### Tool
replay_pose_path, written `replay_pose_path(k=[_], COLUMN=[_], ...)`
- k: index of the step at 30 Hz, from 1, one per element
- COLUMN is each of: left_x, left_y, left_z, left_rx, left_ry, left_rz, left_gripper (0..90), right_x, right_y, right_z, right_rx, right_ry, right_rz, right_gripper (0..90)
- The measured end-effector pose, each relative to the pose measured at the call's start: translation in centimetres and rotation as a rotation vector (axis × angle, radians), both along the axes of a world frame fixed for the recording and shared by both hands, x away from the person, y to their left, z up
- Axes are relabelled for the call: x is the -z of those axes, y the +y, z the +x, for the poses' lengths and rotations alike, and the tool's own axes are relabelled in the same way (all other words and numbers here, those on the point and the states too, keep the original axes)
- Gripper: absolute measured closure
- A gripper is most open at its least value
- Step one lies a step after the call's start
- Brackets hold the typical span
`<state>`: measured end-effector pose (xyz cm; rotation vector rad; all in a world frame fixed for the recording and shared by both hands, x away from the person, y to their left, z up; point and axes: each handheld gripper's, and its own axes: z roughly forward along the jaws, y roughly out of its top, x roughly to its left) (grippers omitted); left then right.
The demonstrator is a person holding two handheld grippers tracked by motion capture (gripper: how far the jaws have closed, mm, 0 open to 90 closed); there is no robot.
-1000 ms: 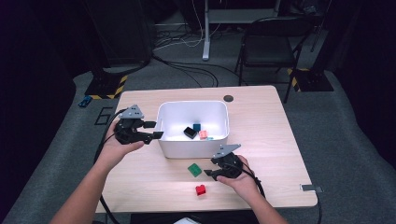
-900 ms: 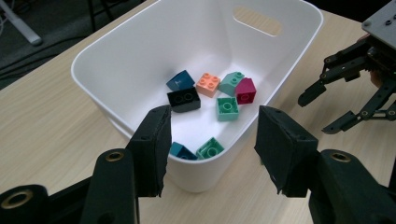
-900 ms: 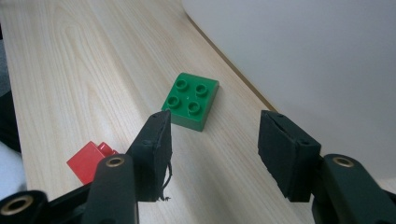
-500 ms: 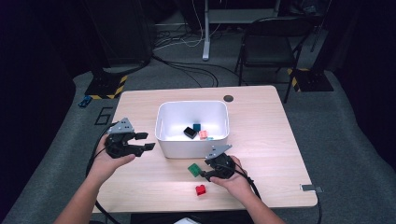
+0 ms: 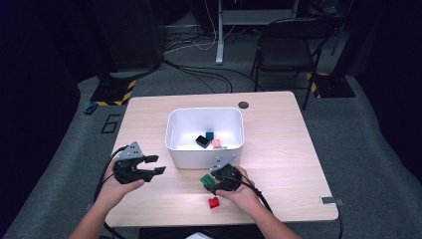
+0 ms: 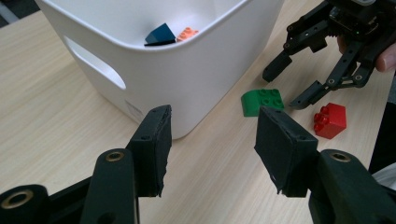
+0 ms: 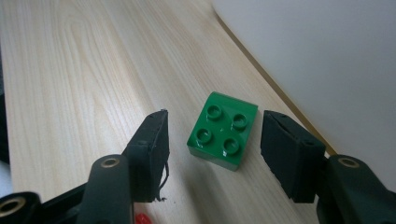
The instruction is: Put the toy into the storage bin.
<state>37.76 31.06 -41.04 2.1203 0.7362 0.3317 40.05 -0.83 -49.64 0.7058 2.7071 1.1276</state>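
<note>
1. My right claw [image 7: 212, 156] stands open, its jaws either side of the green brick [image 7: 223, 135], which lies on the worktop [image 5: 278, 149] just beside the white bin [image 5: 171, 134].
2. I judge it light, rigid and glossy: grip its flat sides, below the studs.
3. My left claw [image 6: 210, 149] gapes empty.
4. The red brick [image 6: 330, 120] is cut off in my right claw's view; bin pieces are partly hidden.

Glossy plastic green brick [image 7: 223, 135] on matt, wood-grain table [image 7: 84, 70].
</note>
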Motion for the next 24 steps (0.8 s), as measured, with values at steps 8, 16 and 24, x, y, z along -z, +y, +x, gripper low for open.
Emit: replay_pose_path(k=[8, 16, 24], left_x=[2.1, 3.3, 4.5], left_y=[0.3, -0.2, -1.2], left_z=[-0.3, -0.8, -1.2], left_rx=[-0.008, 0.020, 0.078], left_ry=[0.016, -0.011, -0.010], left_rz=[-0.015, 0.013, 0.032], left_gripper=[45.6, 45.6, 45.8], right_x=[0.8, 1.5, 1.6], right_y=[0.7, 1.2, 1.5], right_z=[0.7, 1.1, 1.0], right_rx=[-0.007, -0.002, -0.026], right_ry=[0.011, 0.025, -0.018], right_rz=[-0.020, -0.043, -0.075], right_gripper=[42.9, 50.1, 58.1])
